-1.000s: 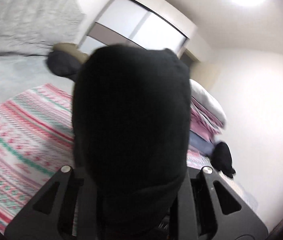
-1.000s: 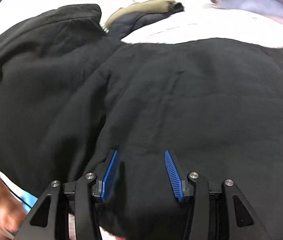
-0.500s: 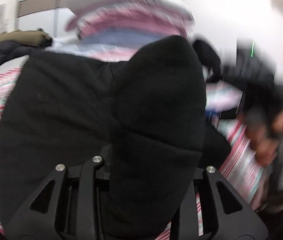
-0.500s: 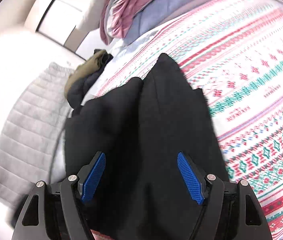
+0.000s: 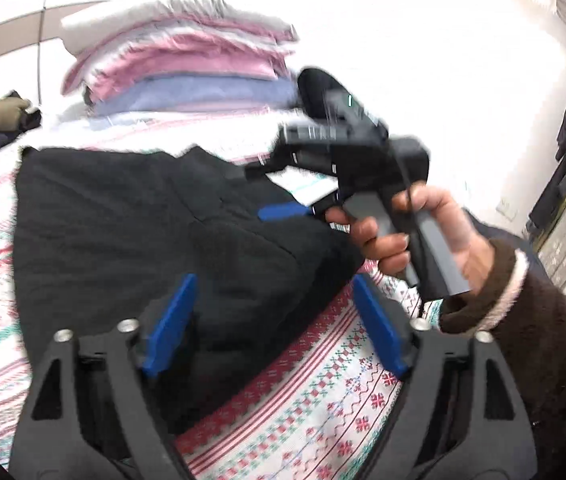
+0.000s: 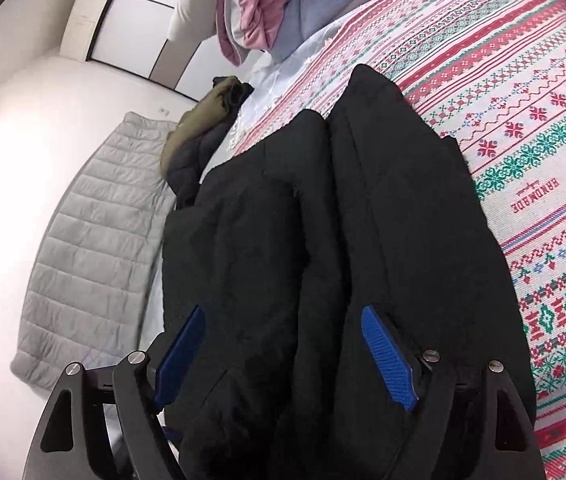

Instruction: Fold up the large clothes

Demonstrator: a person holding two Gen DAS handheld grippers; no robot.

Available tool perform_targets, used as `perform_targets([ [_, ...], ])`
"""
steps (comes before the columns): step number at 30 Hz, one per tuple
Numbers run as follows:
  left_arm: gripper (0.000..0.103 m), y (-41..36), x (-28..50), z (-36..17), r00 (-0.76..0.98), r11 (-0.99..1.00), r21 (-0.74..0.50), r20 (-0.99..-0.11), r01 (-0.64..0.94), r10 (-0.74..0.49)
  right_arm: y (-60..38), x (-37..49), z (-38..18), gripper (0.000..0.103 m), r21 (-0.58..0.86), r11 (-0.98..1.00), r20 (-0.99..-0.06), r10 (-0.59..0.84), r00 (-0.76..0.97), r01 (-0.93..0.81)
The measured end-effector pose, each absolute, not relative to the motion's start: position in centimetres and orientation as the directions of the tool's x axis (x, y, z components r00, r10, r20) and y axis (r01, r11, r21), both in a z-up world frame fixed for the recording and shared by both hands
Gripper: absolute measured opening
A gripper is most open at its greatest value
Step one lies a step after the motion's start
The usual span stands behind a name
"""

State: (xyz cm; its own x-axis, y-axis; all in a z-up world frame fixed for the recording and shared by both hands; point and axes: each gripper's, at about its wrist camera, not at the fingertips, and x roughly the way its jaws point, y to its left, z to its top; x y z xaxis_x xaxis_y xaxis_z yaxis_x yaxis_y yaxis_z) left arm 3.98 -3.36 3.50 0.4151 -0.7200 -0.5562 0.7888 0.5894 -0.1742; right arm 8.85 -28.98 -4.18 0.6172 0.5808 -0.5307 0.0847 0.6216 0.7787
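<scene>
Patterned bedspread [image 5: 323,412] filling the frame bottom. Black jacket [image 6: 323,240] lying folded on it, centre frame. Stack of folded bedding [image 5: 187,68] at top. Left gripper [image 5: 273,324] at bottom centre, jaws just opened wide, jacket edge between them unpressed. Right gripper [image 6: 287,356] likewise, jaws just spread above the jacket. Hand [image 5: 415,236] centre right.

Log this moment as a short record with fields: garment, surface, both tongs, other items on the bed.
garment: black jacket, lying folded on the bed
surface: patterned bedspread, red and green bands
left tongs: just opened, jaws wide, jacket edge between them, not pinched
right tongs: just opened, jaws wide astride the jacket, pads clear
bedding stack: white, pink, blue layers beyond the jacket
grey quilted garment: spread beside the jacket
</scene>
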Motion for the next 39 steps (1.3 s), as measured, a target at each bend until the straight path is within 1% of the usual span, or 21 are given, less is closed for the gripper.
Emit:
perform_targets([
  [3,0.085,-1.7,4.9,4.0,0.495,0.646,-0.142,-0.529,0.750,-0.690,-28.5,9.0,-4.4,0.082,0.750,0.654,-0.569,0.562,0.600,0.098],
  [8,0.085,2.2,9.6,2.2,0.584,0.800,-0.204,-0.587,0.564,-0.561,-25.7,10.2,-4.1,0.082,0.683,0.725,-0.648,0.547,0.530,0.087],
  [11,0.084,4.1,11.3,0.7,0.599,0.841,-0.257,-0.605,0.477,-0.525,-24.1,12.2,-4.6,0.082,0.654,0.755,-0.671,0.544,0.504,0.055],
  [13,0.082,4.6,12.3,-0.1,0.598,0.855,-0.284,-0.619,0.434,-0.509,-23.5,13.2,-5.3,0.080,0.621,0.779,-0.703,0.504,0.501,0.088],
  [15,0.081,4.7,12.8,-0.4,0.606,0.866,-0.282,-0.625,0.412,-0.492,-22.7,13.4,-5.0,0.053,0.593,0.802,-0.710,0.480,0.516,0.071],
  [16,0.081,4.6,13.1,-0.4,0.616,0.872,-0.278,-0.623,0.403,-0.483,-22.3,13.3,-4.7,0.037,0.594,0.803,-0.699,0.490,0.521,0.042],
  [17,0.081,4.5,13.1,-0.2,0.628,0.876,-0.274,-0.615,0.398,-0.477,-22.0,13.2,-4.2,0.027,0.581,0.814,-0.694,0.478,0.538,0.027],
  [19,0.080,4.6,12.8,0.3,0.654,0.877,-0.270,-0.588,0.397,-0.477,-21.2,12.9,-2.6,0.020,0.547,0.837,-0.672,0.449,0.588,-0.014],
  [20,0.079,4.5,12.7,0.6,0.666,0.876,-0.271,-0.572,0.398,-0.480,-20.8,12.3,-1.1,0.019,0.534,0.844,-0.638,0.442,0.630,-0.051],
  [22,0.076,4.2,12.6,1.3,0.687,0.869,-0.284,-0.532,0.406,-0.495,-20.6,10.9,2.1,0.018,0.527,0.839,-0.551,0.457,0.698,-0.133],
  [23,0.073,3.8,12.5,1.7,0.694,0.862,-0.294,-0.511,0.413,-0.507,-20.8,10.4,2.9,0.017,0.526,0.836,-0.526,0.463,0.714,-0.155],
  [25,0.066,3.3,12.3,1.9,0.696,0.844,-0.319,-0.478,0.431,-0.536,-21.9,9.0,5.1,0.017,0.516,0.836,-0.468,0.460,0.755,-0.189],
  [27,0.054,2.3,12.3,1.8,0.663,0.814,-0.347,-0.472,0.466,-0.581,-23.9,8.0,5.7,0.017,0.523,0.831,-0.436,0.451,0.779,-0.188],
  [29,0.047,0.8,12.6,1.2,0.619,0.791,-0.355,-0.494,0.498,-0.611,-26.4,7.8,5.1,0.017,0.551,0.820,-0.429,0.438,0.790,-0.156],
  [33,0.046,-2.6,12.3,-0.2,0.563,0.770,-0.305,-0.541,0.561,-0.625,-31.5,8.5,0.7,0.019,0.610,0.792,-0.494,0.384,0.780,-0.003],
  [34,0.046,-3.6,12.0,-0.7,0.554,0.765,-0.279,-0.554,0.580,-0.622,-33.4,8.9,-1.3,0.022,0.626,0.777,-0.541,0.369,0.755,0.069],
  [35,0.046,-4.5,11.8,-1.1,0.557,0.768,-0.236,-0.568,0.595,-0.606,-34.5,9.1,-2.9,0.030,0.640,0.759,-0.575,0.370,0.730,0.119],
  [36,0.046,-5.3,11.4,-1.4,0.571,0.774,-0.181,-0.578,0.606,-0.582,-35.7,9.2,-4.8,0.035,0.662,0.727,-0.610,0.381,0.695,0.183],
  [37,0.046,-5.8,11.1,-1.6,0.582,0.778,-0.144,-0.585,0.612,-0.566,-36.5,9.0,-5.6,0.044,0.685,0.698,-0.613,0.399,0.682,0.208],
  [38,0.046,-6.0,11.0,-1.6,0.589,0.780,-0.117,-0.591,0.614,-0.552,-37.1,8.7,-5.9,0.049,0.707,0.673,-0.606,0.416,0.678,0.219],
  [39,0.046,-6.0,11.1,-1.5,0.588,0.781,-0.118,-0.592,0.613,-0.551,-37.4,8.3,-5.5,0.051,0.709,0.670,-0.606,0.417,0.678,0.221],
])
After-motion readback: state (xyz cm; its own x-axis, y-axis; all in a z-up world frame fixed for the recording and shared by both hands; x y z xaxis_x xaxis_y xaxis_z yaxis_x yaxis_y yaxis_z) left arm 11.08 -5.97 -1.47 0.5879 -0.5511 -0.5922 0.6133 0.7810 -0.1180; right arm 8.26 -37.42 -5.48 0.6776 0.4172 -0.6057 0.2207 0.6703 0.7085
